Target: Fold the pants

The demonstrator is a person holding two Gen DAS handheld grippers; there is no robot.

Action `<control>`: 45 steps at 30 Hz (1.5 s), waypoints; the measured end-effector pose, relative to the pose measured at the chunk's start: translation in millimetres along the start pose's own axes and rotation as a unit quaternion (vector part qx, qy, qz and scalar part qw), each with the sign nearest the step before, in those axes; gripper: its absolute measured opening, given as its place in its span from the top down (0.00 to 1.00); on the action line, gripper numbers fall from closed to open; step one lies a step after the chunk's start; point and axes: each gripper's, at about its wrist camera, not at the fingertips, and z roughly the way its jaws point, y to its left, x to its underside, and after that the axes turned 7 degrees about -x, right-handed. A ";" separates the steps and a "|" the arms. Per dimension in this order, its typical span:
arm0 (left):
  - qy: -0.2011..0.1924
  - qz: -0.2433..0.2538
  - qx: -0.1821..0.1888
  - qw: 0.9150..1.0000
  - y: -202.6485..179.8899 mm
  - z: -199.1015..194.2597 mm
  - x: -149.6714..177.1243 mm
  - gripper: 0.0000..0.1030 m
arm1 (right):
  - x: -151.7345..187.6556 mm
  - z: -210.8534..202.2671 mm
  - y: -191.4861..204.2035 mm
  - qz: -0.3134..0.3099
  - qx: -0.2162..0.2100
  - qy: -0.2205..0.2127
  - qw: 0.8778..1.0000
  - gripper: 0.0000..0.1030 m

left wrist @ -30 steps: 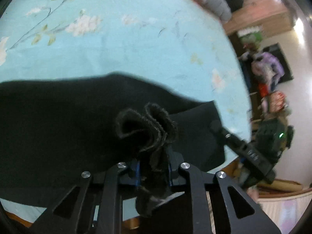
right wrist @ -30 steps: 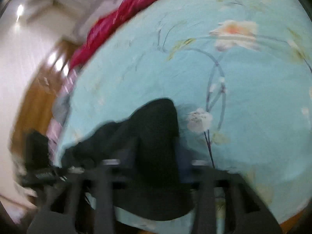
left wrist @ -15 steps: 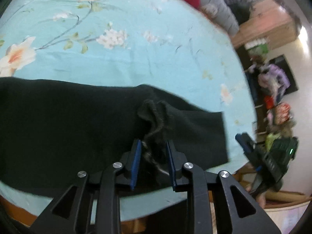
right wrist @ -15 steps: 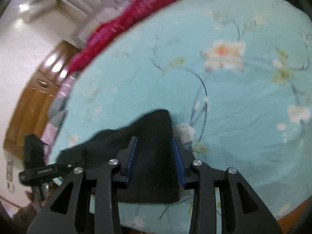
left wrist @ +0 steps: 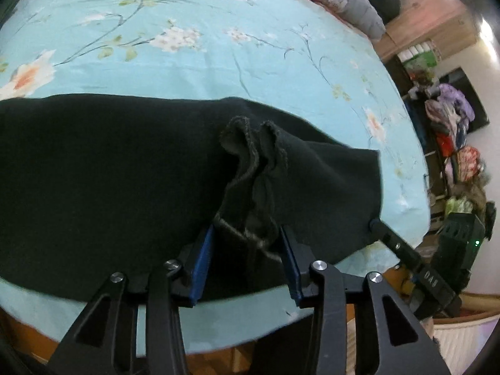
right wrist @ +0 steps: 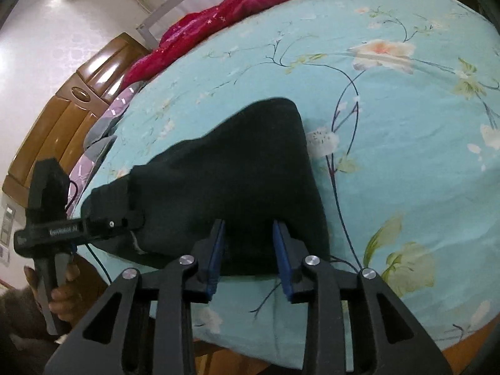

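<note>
The black pants (left wrist: pixel 109 172) lie spread on a light blue floral bedsheet (left wrist: pixel 218 47). A bunched, hemmed fold (left wrist: pixel 253 162) stands up from them and runs down between the blue pads of my left gripper (left wrist: pixel 247 240). Its jaws are opening and the pads stand off the fold. In the right wrist view the pants (right wrist: pixel 225 162) end in a rounded edge, and my right gripper (right wrist: pixel 248 237) straddles their near edge. Its jaws are closing slightly, and the cloth lies flat and unpinched between them. The left gripper (right wrist: pixel 125 218) rests at the pants' left end, held by a hand (right wrist: pixel 62 293).
The bed's near edge runs just under both grippers, with wood below it. A red blanket (right wrist: pixel 218 15) and grey pillows (left wrist: pixel 353 3) lie at the bed's far end by a wooden headboard (right wrist: pixel 68 93). Piled clothes (left wrist: pixel 450 125) fill shelves beyond the right side.
The left jaws have spread apart, letting go of the bunched fold, which has sunk onto the pants. Both grippers have drawn back toward the near bed edge. The right jaws released the cloth.
</note>
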 end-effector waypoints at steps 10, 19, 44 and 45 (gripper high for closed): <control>0.003 -0.025 -0.034 0.999 -3.5 17.8 -18.3 0.49 | -27.1 5.8 -7.3 0.028 0.004 -0.020 0.999 0.54; 0.010 -0.049 0.016 0.999 22.3 -0.7 -10.2 0.48 | -31.8 16.9 6.8 0.016 0.045 0.006 0.999 0.42; -0.026 -0.368 0.126 0.921 242.6 -75.2 88.2 0.42 | -51.2 211.1 274.1 -0.340 0.031 0.272 0.900 0.32; -0.028 -0.364 0.123 0.923 242.2 -75.1 85.4 0.41 | -48.9 219.9 282.9 -0.356 0.031 0.281 0.891 0.32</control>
